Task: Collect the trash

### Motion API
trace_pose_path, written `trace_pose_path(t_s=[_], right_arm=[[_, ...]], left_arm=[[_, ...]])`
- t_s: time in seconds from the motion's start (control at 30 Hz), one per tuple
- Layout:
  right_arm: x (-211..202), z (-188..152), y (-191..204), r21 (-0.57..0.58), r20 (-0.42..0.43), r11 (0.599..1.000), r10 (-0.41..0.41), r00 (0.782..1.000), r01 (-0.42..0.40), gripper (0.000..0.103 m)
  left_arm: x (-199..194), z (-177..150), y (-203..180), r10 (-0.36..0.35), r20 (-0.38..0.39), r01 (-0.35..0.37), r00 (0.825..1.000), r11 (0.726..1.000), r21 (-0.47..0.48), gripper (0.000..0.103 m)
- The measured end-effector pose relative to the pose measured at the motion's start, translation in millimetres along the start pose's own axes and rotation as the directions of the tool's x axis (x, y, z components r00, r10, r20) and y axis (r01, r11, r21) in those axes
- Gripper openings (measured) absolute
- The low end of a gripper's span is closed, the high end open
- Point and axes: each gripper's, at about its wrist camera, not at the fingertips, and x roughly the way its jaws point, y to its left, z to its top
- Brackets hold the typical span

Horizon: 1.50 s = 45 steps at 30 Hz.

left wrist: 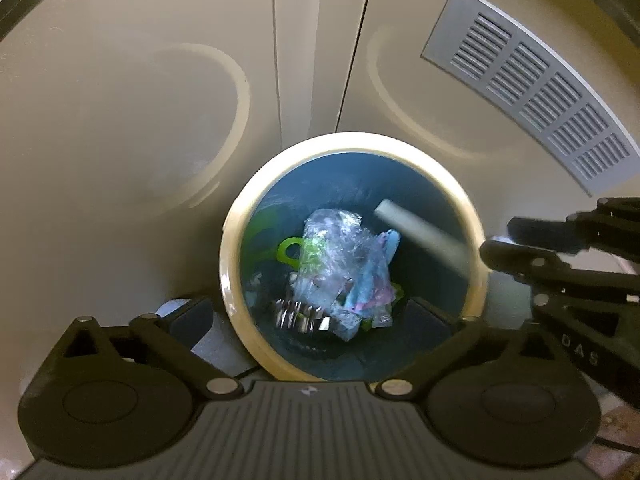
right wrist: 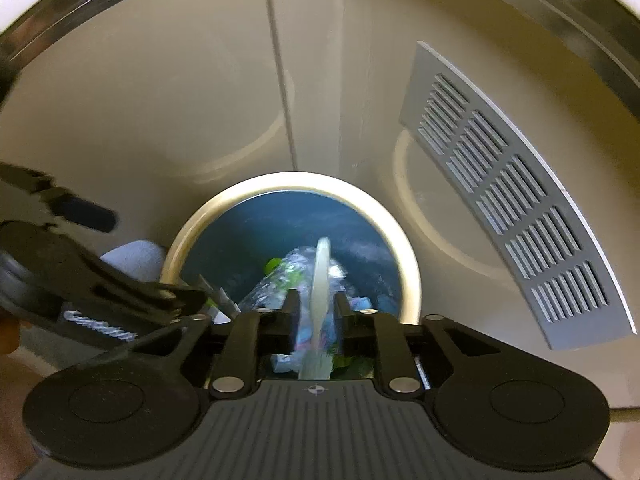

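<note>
Pale tube-shaped piece of trash [right wrist: 321, 280]: blurred, lies between the slightly parted jaws of the right gripper [right wrist: 318, 312], over the mouth of the bin; whether the pads touch it cannot be told. Bin [left wrist: 240, 216]: round, cream rim, blue inside, stands on the floor just in front of beige cabinet doors [left wrist: 140, 100]. Contents: crumpled clear plastic bag [left wrist: 336, 256], green ring-shaped piece [left wrist: 290, 250], shiny foil wrapper [left wrist: 300, 316]. Left gripper [left wrist: 316, 312]: jaws spread wide, empty, pointing down over the near rim of the bin. Grey slotted vent grille [left wrist: 532, 92]: set in the right-hand door.
</note>
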Motion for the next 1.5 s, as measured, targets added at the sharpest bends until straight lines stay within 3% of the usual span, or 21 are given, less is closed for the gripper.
trace_pose_path(t_s=[0.07,0.2,0.5,0.6,0.97,1.5], right_arm=[[-3,0,-2,0.017,0.002,1.0,-0.008,1.0,0.008,0.044],[-16,-4,-2,0.032,0.005,0.999,0.013,1.0,-0.013,0.061],[-60,-28,28,-0.108,0.066,0.994,0.031,0.997,-0.024,0.079],[-68,-31,35,-0.144,0.101,0.99,0.017,0.995,-0.003,0.081],[-87,-45,25,-0.099,0.15,0.995,-0.005,0.989,0.02,0.082],[-104,-53,25,-0.091,0.204,0.995,-0.031,0.979,0.051,0.083]], left_arm=[[0,-1,5,-0.02,-0.016,0.02,1.0,1.0,-0.013,0.103],[-12,-10,11,0.025,0.011,-0.025,1.0,0.999,-0.029,0.103],[-59,-44,5,0.088,0.113,-0.087,0.99,0.996,-0.013,0.103],[-69,-47,0,0.124,0.152,-0.124,0.981,0.992,-0.008,0.103],[-100,-57,-16,0.167,0.232,-0.18,0.958,0.983,0.035,0.103],[-124,-65,-21,0.192,0.307,-0.215,0.932,0.975,0.045,0.103]])
